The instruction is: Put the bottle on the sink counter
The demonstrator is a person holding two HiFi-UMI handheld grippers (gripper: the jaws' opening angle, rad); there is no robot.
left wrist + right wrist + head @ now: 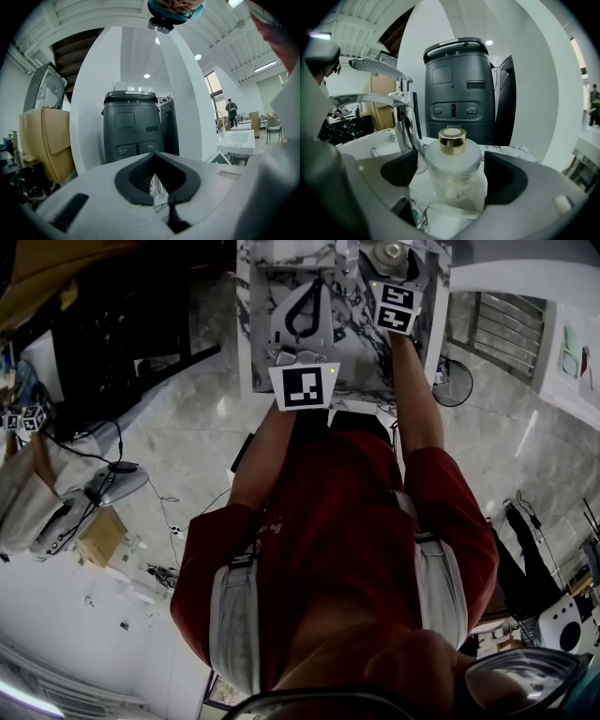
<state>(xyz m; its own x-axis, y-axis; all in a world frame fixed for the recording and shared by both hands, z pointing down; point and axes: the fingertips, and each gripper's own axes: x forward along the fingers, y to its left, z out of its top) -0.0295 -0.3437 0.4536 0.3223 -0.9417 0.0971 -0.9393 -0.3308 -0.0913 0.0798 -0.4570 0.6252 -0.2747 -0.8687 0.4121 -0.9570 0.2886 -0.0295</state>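
A frosted glass bottle (452,164) with a gold cap stands upright on the white marble sink counter (511,151). My right gripper (452,174) is open around it, with its dark pads (400,167) on either side and a gap between each pad and the glass. In the head view the bottle's cap (391,252) shows at the far end of the counter (267,287), under the right gripper (392,270). My left gripper (305,307) hovers over the counter nearer the person. In its own view the left gripper (159,186) is shut and holds nothing.
A chrome faucet (401,117) rises just left of the bottle, close to the left pad. A dark grey machine (459,89) stands behind the counter before a white arch. Boxes and cables lie on the floor (103,531) at the head view's left.
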